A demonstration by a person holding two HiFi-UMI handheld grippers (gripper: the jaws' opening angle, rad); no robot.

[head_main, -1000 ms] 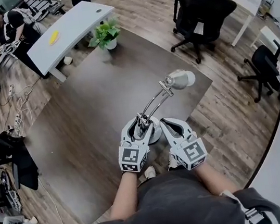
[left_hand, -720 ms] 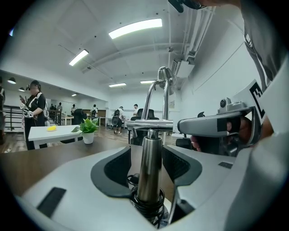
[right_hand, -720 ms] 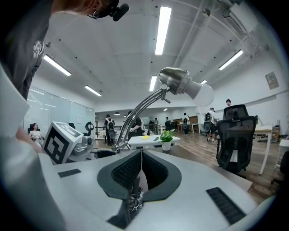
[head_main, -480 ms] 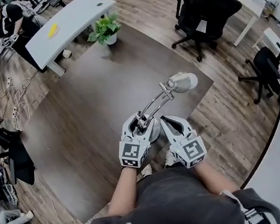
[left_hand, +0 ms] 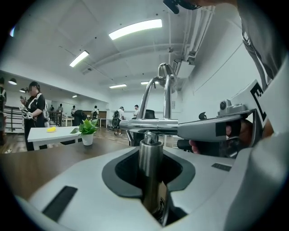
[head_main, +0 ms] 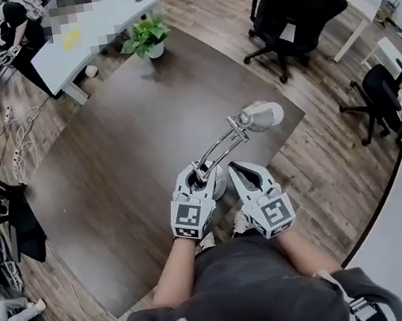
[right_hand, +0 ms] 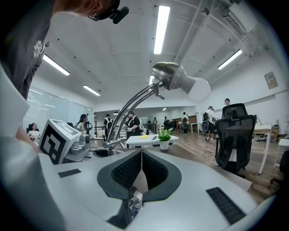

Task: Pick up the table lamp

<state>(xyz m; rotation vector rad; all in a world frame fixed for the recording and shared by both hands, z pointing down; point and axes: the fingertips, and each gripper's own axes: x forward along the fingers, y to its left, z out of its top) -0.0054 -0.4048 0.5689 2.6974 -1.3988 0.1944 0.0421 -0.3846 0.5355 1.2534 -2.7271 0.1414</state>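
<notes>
A chrome table lamp [head_main: 218, 148] stands near the front edge of the dark table [head_main: 123, 145]; its curved arm rises right to a silver head with a white bulb [head_main: 258, 116]. My left gripper [head_main: 197, 175] is at the lamp's base, its jaws closing around the upright post [left_hand: 150, 167], which fills the gap between the pads. My right gripper [head_main: 239, 172] sits just right of the base, shut and empty. In the right gripper view the gripper [right_hand: 141, 155] shows its jaws together, with the lamp head [right_hand: 174, 79] above and to the left.
A potted plant [head_main: 148, 39] stands at the table's far end. Behind it is a white desk [head_main: 100, 24] with a person [head_main: 10, 27] beside it. Black office chairs [head_main: 290, 6] stand on the wood floor to the right.
The left gripper's jaws have drawn in around the lamp's post. Both hands and the lamp stay where they were.
</notes>
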